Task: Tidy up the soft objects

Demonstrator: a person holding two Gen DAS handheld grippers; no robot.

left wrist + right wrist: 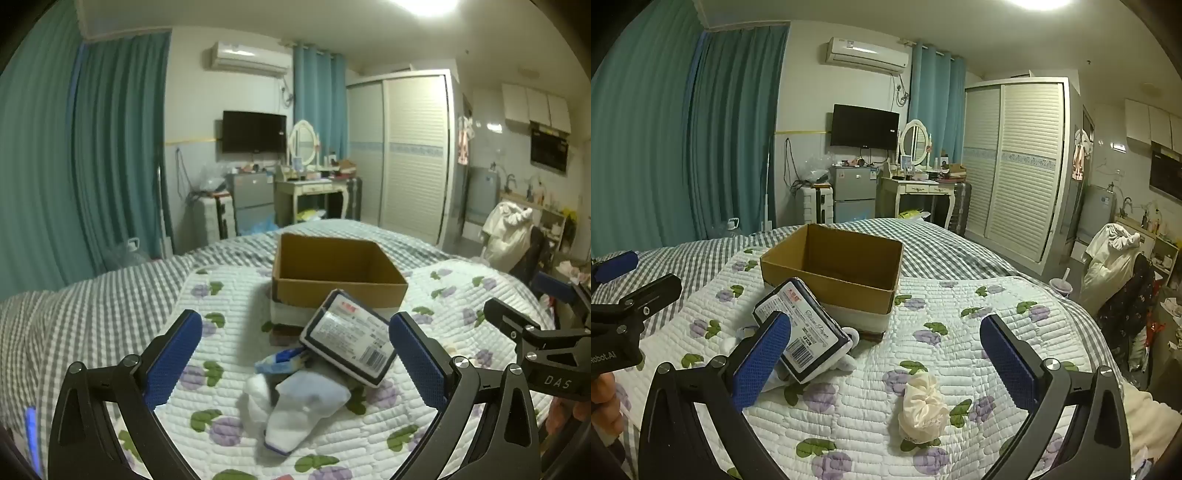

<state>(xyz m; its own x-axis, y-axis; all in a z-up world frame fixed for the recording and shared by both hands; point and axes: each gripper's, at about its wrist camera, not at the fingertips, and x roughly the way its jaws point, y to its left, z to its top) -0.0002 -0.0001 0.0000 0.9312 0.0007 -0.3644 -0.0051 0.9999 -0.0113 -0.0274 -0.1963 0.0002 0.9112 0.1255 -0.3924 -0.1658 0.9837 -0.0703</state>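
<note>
Both grippers are hovering low over the white quilted bedspread with purple flowers [960, 306], and the open brown cardboard box [834, 266] is sitting further back on it, so I'm placing everything off that box. The left gripper [295, 354] is spread wide with nothing between its blue pads. Right under it, nearer than the box, a white and pale blue sock [299, 410] is lying crumpled, with a small blue and white packet [280, 362] just beyond it. The right gripper [886, 354] is gaping just as wide and gripping nothing either. A cream ruffled fabric scrunchie [923, 410] is lying between its fingers, well in front of the box. A dark-edged plastic-wrapped tissue pack with a barcode [347, 339] is leaning tilted against the box's near wall. Behind the box, the grey checked bed sheet [92, 302] is running toward a black wall-mounted TV [864, 127] and a white louvered wardrobe [1019, 158].
</note>
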